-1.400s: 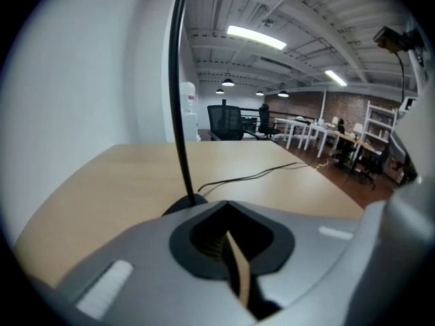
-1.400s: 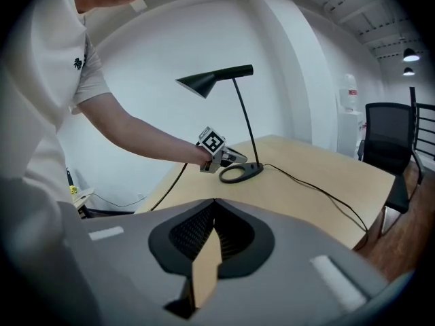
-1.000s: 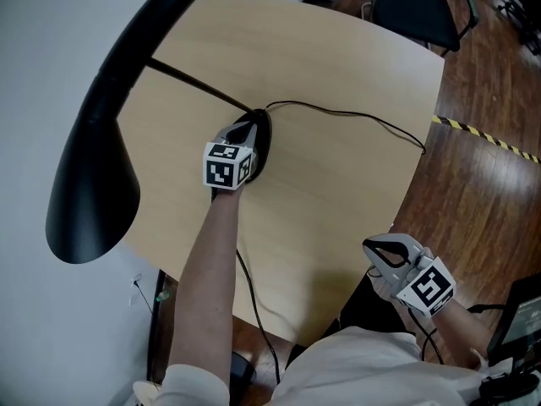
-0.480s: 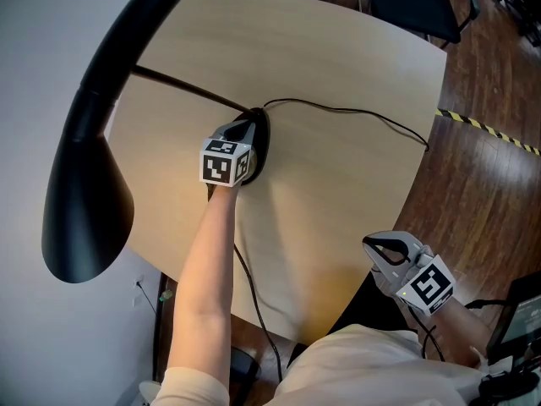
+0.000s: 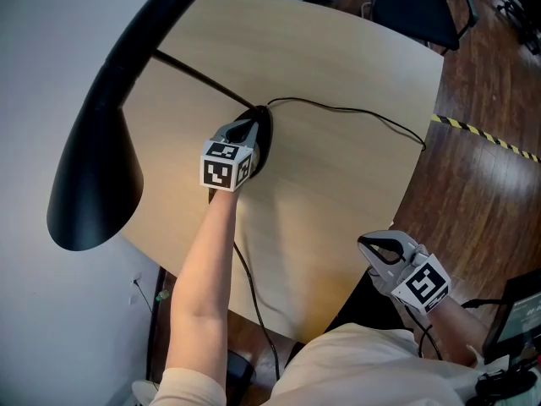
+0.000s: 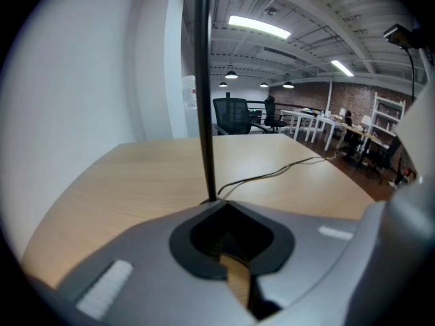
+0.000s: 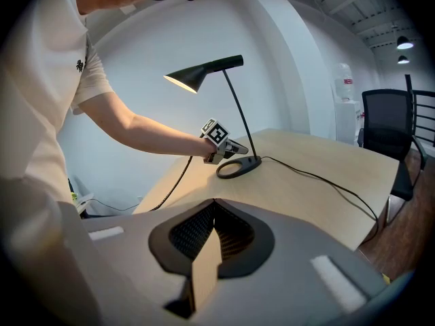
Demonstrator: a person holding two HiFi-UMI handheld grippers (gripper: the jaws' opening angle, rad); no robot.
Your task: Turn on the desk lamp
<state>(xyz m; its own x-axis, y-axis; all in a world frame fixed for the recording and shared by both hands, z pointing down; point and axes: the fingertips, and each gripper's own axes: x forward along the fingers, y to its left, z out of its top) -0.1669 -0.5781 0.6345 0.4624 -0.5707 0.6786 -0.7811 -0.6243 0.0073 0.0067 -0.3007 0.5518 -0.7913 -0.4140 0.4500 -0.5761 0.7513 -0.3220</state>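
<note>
The black desk lamp has a long cone shade [image 5: 101, 134] at the left and a thin stem [image 5: 194, 79] slanting down to an oval ring base [image 5: 262, 138] mid-table. My left gripper [image 5: 252, 125] is shut, its tips resting on the base right by the stem [image 6: 204, 87]. From the right gripper view, the shade's opening [image 7: 185, 80] glows warm and the left gripper [image 7: 238, 148] sits on the base [image 7: 239, 167]. My right gripper [image 5: 365, 244] is shut and empty, held off the table's near right edge, jaws [image 7: 214, 202] facing the lamp.
The light wood table [image 5: 338, 184] is rounded, against a white wall on the left. The lamp's black cable [image 5: 355, 117] runs right to the table edge. A black office chair [image 5: 414, 7] stands beyond the far edge. Striped tape [image 5: 482, 134] marks the wooden floor.
The view shifted slightly; the left gripper stays pressed on the lamp base and the right gripper stays low by the table edge.
</note>
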